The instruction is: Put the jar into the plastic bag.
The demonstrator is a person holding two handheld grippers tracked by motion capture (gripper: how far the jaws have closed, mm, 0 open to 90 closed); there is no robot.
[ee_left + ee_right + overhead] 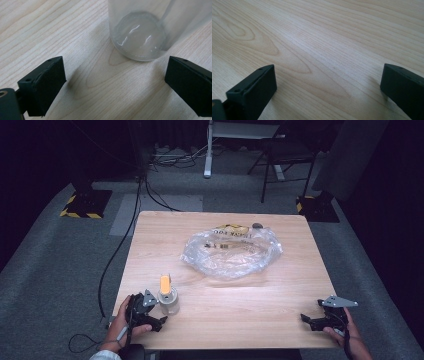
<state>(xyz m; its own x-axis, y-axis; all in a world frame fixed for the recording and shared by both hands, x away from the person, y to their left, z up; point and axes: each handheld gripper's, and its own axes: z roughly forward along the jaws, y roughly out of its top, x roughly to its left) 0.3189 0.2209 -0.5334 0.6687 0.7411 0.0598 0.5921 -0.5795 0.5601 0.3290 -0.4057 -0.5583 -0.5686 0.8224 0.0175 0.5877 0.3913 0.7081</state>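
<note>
High view: left tongs (159, 319) at lower left, wide open and empty, just beside clear jar (168, 301) with orange stick, on table (250, 305). Right tongs (307, 320) at lower right, wide open, empty.

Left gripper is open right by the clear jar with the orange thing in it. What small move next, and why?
Probably ease the left gripper forward so its jaws straddle the jar, then close. The jaws stand wide apart with the jar's base just ahead of them, untouched, upright on the table. The right gripper is open over bare wood, far from it.
</note>
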